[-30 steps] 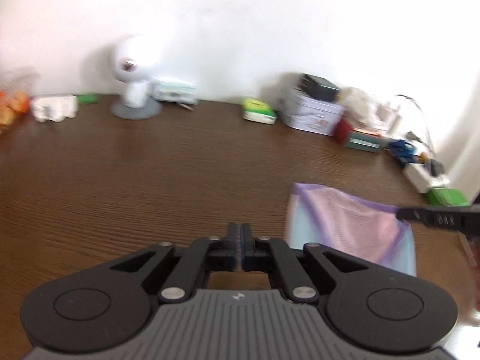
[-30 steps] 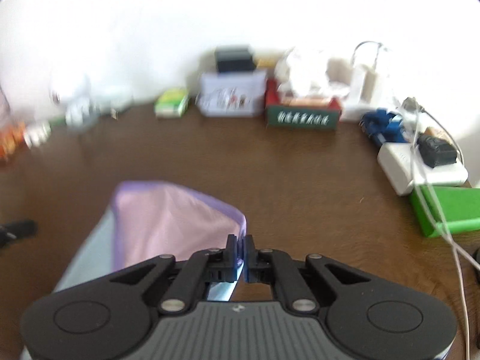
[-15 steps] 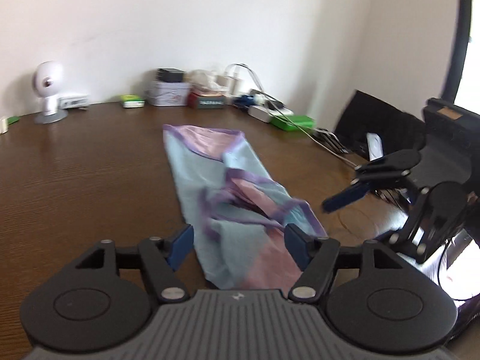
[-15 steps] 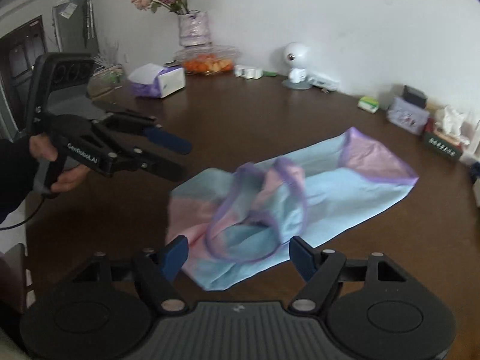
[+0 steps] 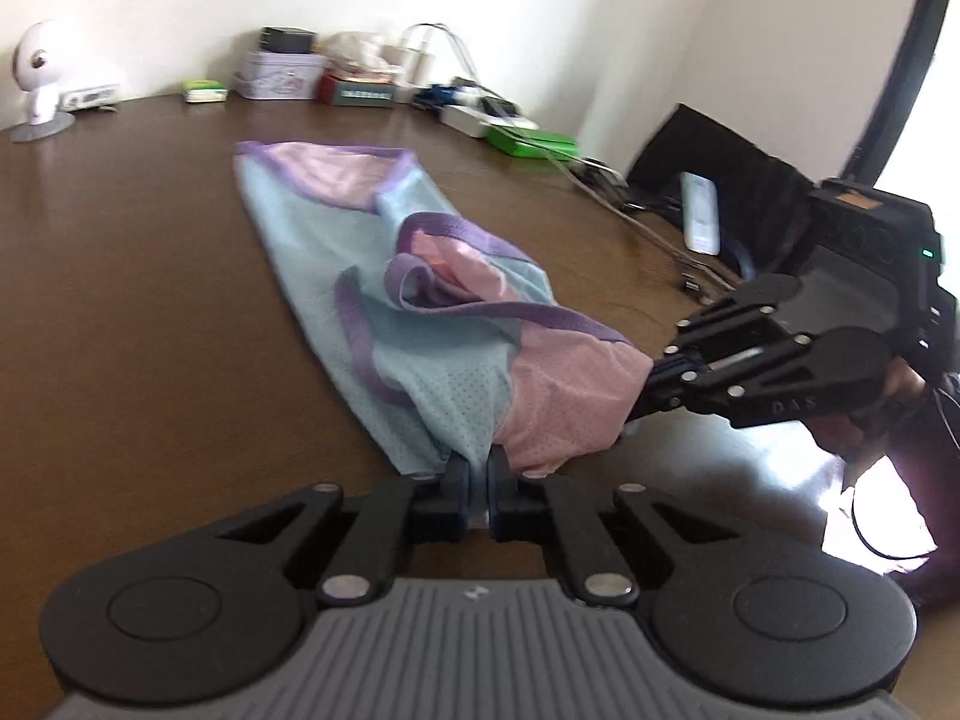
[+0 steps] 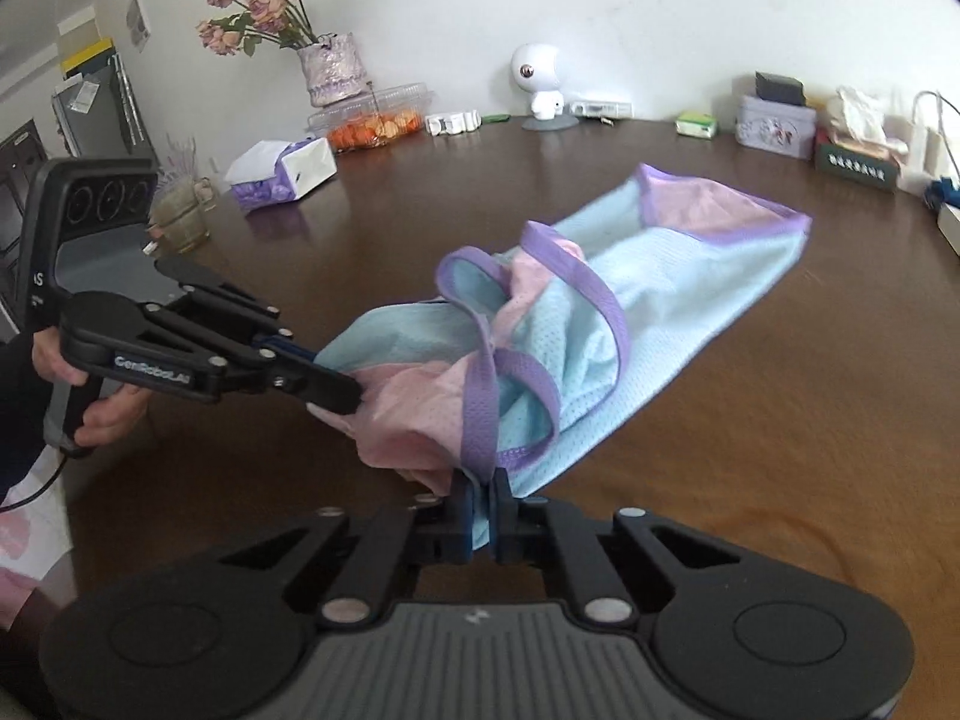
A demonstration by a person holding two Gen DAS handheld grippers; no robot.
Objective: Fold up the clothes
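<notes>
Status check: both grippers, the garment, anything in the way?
Left gripper shut on garment near end. Right gripper shut on same end, lifted off table; far end flat. Nothing in the way; clutter along the wall only.

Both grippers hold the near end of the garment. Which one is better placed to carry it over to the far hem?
Neither clearly: left gripper and right gripper both pinch the garment at the near end, so probably both together.

Both wrist views low, near table (image 5: 150, 312), facing each other; share garment (image 6: 660, 300)
</notes>
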